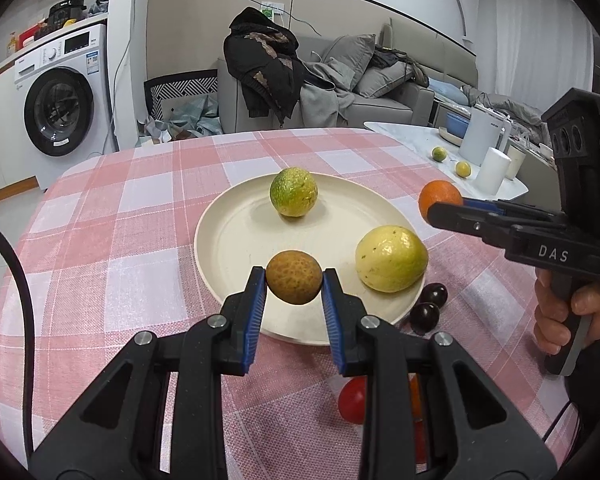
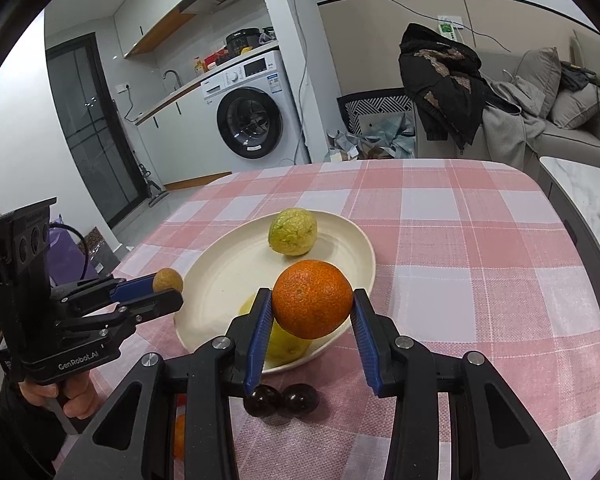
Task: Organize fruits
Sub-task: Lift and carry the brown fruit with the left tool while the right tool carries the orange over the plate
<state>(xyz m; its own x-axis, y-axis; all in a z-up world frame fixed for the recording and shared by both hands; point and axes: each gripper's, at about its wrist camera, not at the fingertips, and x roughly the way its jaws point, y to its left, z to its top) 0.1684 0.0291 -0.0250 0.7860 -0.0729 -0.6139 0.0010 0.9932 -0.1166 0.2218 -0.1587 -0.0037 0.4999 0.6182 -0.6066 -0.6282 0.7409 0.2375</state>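
My left gripper (image 1: 294,282) is shut on a small brown fruit (image 1: 294,277) and holds it over the near rim of a cream plate (image 1: 236,240). My right gripper (image 2: 312,306) is shut on an orange (image 2: 312,299) above the plate's near edge (image 2: 220,280). On the plate lie a green-yellow citrus (image 1: 294,191) at the back and a pale yellow fruit (image 1: 391,259) at the right. The citrus also shows in the right wrist view (image 2: 293,231). Two dark plums (image 1: 430,306) lie on the cloth beside the plate, also in the right wrist view (image 2: 282,399).
The table wears a pink checked cloth (image 1: 140,220). A red fruit (image 1: 352,400) and an orange one lie on it under my left gripper. A white side table (image 1: 420,140) at the right holds a kettle, cups and two small citrus. A sofa and washing machine stand behind.
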